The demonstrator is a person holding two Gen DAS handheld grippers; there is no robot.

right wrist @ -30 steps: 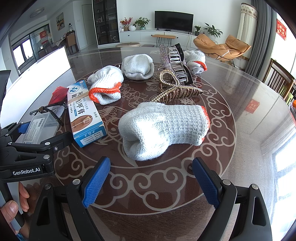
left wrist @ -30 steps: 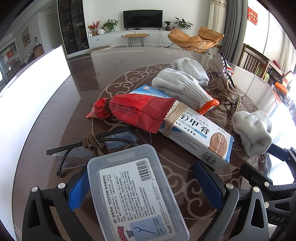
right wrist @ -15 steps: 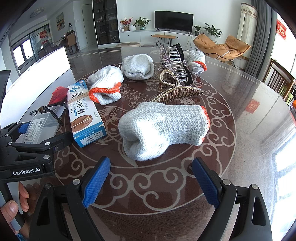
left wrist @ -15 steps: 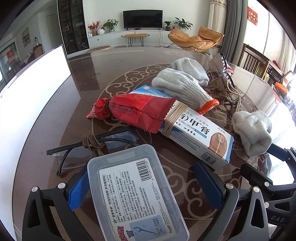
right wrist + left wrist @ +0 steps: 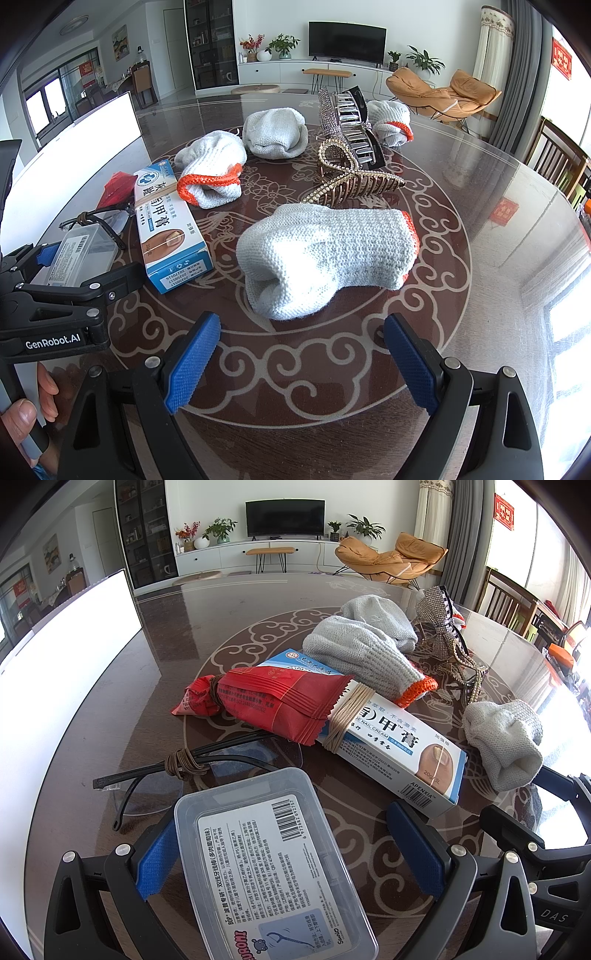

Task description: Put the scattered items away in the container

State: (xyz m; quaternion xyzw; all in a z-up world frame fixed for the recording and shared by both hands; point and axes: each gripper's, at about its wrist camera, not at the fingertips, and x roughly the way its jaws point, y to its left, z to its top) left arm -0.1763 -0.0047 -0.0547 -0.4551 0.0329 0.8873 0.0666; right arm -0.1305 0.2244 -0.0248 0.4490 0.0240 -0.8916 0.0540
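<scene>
The left gripper (image 5: 284, 860), jaws open, straddles the floss-pick box (image 5: 273, 867) lengthwise; the right gripper (image 5: 301, 363), jaws open, faces the rolled glove (image 5: 328, 254).

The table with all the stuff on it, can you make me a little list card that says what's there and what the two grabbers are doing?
table: dark, glossy, swirl pattern
left gripper: open, plastic floss box between its fingers
right gripper: open, empty, facing the nearest rolled glove
boxed cream: nail cream box, red packet tied to it with string
glasses: folded, tied with cord
other gloves: three more, rolled
hair clips: two, sparkly
container: large white surface at left might be it; cannot tell
</scene>
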